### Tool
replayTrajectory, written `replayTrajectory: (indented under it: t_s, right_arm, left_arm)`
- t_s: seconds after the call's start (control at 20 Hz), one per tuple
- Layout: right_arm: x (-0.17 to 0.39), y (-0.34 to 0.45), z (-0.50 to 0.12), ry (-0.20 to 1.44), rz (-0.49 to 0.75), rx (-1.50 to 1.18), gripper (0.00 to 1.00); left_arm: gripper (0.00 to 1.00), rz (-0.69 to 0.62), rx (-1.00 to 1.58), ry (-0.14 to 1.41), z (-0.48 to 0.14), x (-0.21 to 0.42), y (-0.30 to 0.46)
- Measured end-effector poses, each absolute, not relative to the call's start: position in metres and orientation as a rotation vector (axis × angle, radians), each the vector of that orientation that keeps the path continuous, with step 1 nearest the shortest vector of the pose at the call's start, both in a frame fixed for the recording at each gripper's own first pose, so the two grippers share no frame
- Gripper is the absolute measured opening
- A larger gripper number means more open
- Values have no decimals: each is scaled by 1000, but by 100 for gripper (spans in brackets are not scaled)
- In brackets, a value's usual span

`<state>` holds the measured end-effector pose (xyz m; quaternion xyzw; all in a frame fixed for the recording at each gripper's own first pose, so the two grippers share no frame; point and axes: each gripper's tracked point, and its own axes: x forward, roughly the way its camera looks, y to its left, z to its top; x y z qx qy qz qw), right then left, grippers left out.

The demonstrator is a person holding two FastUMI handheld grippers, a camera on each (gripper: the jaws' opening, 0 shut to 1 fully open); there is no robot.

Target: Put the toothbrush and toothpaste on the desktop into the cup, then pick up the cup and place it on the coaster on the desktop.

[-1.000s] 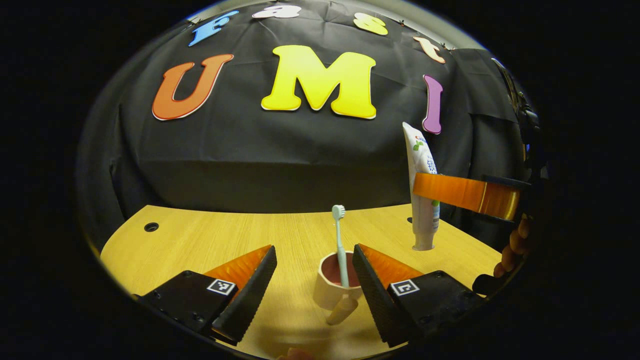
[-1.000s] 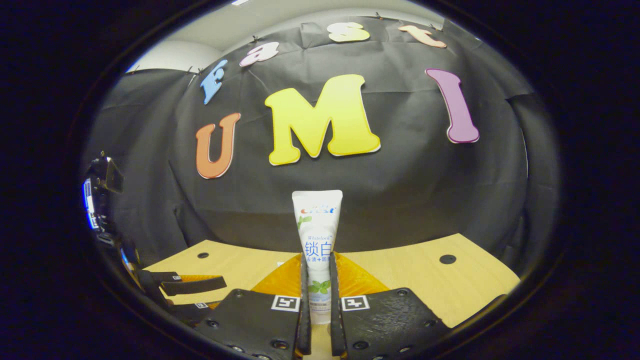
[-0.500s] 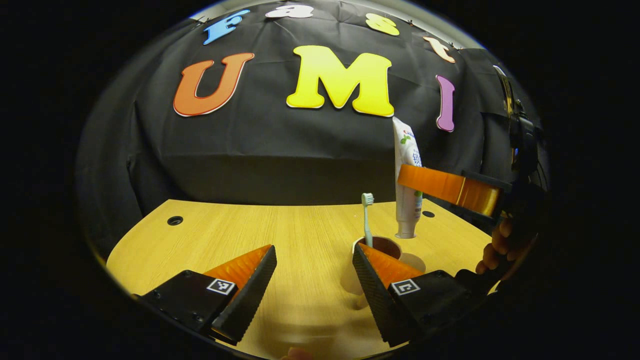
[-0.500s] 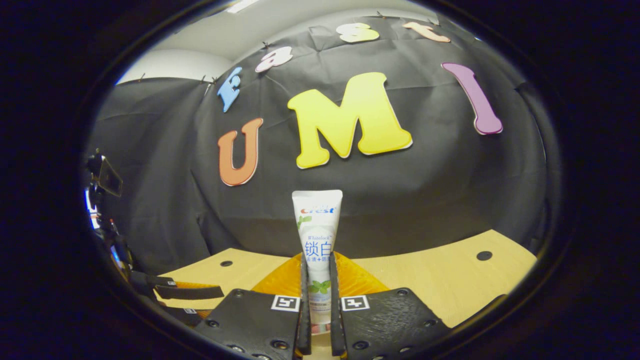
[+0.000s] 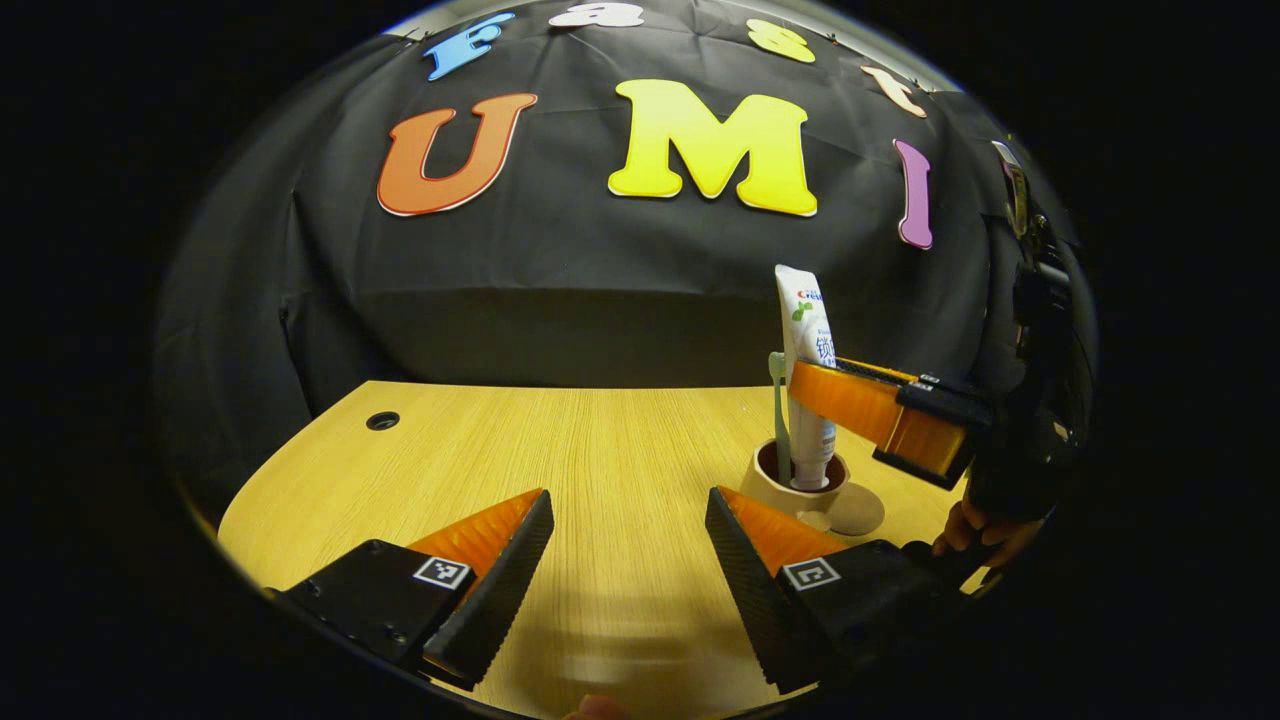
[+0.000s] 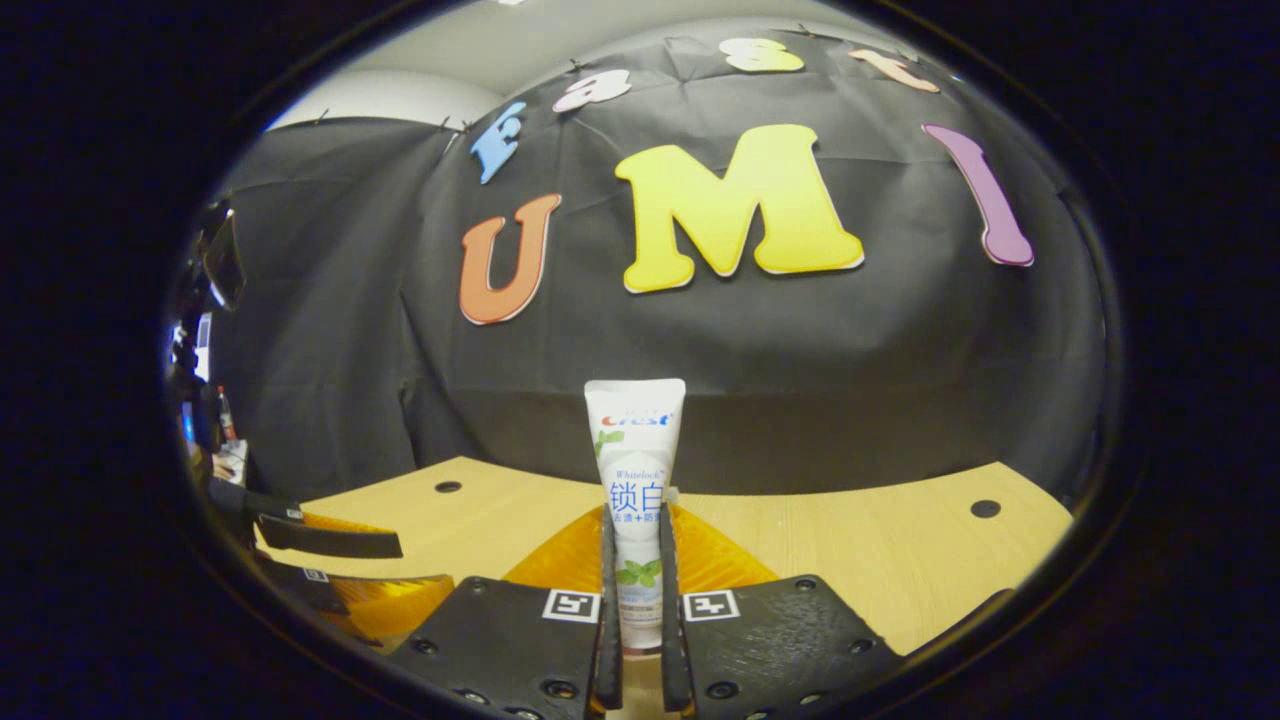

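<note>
Toothpaste point(image 6: 636, 500): a white tube, upright, cap down; in the left gripper view point(image 5: 808, 390) its lower end sat inside the cup's mouth.
Writing on tube: a red-and-blue brand word across the top, a green leaf sprig, blue characters mid-tube; I leave the label unread.
Right gripper point(image 6: 634, 600): clenched on the toothpaste, both fingers pressing the tube's flanks; from the left gripper view point(image 5: 850, 400) it reached in from 3 o'clock, a hand point(image 5: 975, 525) below it.
Left gripper point(image 5: 628, 560): released, jaws wide apart, holding nothing, above bare desktop point(image 5: 560, 450); in the right gripper view point(image 6: 330, 560) it showed at 8 o'clock.
Cup point(image 5: 790, 485): tan, dark inside, at 4 o'clock in the left gripper view.
Toothbrush point(image 5: 778, 415): pale green, standing head-up in the cup, just beside the tube.
Coaster point(image 5: 855, 508): round tan disc touching the cup's 4 o'clock side; cup not on it.
Markers: square black-and-white tags on both grippers' finger bases.
</note>
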<state>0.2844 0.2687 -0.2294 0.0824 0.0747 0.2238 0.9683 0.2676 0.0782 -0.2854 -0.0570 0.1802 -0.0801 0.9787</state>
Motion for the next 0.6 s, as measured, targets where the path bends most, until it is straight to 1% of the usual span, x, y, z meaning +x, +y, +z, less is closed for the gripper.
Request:
replayTrajectory:
  t_s: [0.35, 0.45, 0.6]
  right_arm:
    - [277, 283, -257, 175, 456, 46, 16]
    - [276, 283, -268, 206, 448, 29, 20]
    - [275, 282, -264, 224, 437, 36, 24]
  left_arm:
    - [98, -150, -117, 384, -294, 263, 83]
    - [98, -146, -119, 388, -295, 262, 84]
    - [97, -141, -121, 397, -296, 258, 87]
